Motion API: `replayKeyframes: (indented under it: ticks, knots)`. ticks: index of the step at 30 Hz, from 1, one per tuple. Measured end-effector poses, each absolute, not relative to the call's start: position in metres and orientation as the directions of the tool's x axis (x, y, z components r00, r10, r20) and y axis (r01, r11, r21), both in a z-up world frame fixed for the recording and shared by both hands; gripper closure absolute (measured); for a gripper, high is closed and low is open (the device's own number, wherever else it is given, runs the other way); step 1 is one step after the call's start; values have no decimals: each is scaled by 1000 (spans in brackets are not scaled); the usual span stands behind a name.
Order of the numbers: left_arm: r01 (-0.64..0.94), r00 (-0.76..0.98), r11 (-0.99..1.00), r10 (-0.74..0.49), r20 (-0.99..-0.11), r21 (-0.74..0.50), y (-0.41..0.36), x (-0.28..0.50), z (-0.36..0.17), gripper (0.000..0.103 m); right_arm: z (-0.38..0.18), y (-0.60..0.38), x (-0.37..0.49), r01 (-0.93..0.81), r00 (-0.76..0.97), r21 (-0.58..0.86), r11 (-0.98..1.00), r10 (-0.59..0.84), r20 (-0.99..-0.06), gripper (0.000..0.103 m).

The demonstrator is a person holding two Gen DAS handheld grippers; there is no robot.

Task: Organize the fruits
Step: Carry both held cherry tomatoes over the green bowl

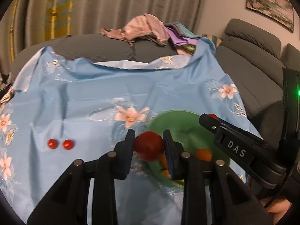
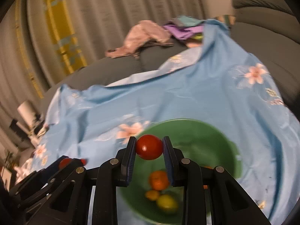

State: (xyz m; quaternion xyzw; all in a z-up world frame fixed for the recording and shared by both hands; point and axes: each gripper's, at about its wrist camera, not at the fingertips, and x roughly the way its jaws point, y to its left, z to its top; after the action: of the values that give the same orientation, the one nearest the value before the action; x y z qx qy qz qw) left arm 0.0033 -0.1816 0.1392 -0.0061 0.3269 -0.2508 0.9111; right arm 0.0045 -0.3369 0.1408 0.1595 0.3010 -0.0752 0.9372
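Left gripper (image 1: 149, 145) is clamped on a red fruit (image 1: 149, 146), apparently an apple though blur makes this uncertain, held at centre frame over the near left rim of the green bowl (image 1: 180, 118). Right gripper (image 2: 149, 147) is clamped on a small red tomato (image 2: 149, 146), held at lower centre above the bowl's (image 2: 221, 136) interior; its body enters the left wrist view from the right edge, a red item showing at its tip. Inside the bowl, lower centre of the right wrist view, lie an orange fruit (image 2: 159, 180), a smaller orange fruit (image 2: 152, 195) and a yellow-green fruit (image 2: 166, 203). Two further small tomatoes (image 1: 60, 144) sit side by side on the blue floral cloth (image 1: 84, 97), lower left of the left wrist view, well apart from the bowl. Crumpled clothing (image 1: 144, 28) lies on the grey sofa at upper centre.
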Motion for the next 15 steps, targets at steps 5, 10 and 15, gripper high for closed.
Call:
replayKeyframes:
  ticks: [5,10,15]
  knots:
    - [511,612,843,-494,-618,-168,-211,15,133,73,137,-359,0,286,805,286,915,-67,-590,72]
    - [625,502,760,-568,-652,-180,-239,21,124,73,131,-375,0,318,792,308,897,-72,-606,72]
    - [672,431,711,-603,-671,-207,-245,21,105,73,126,-384,2,346,775,310,886,-83,-627,72]
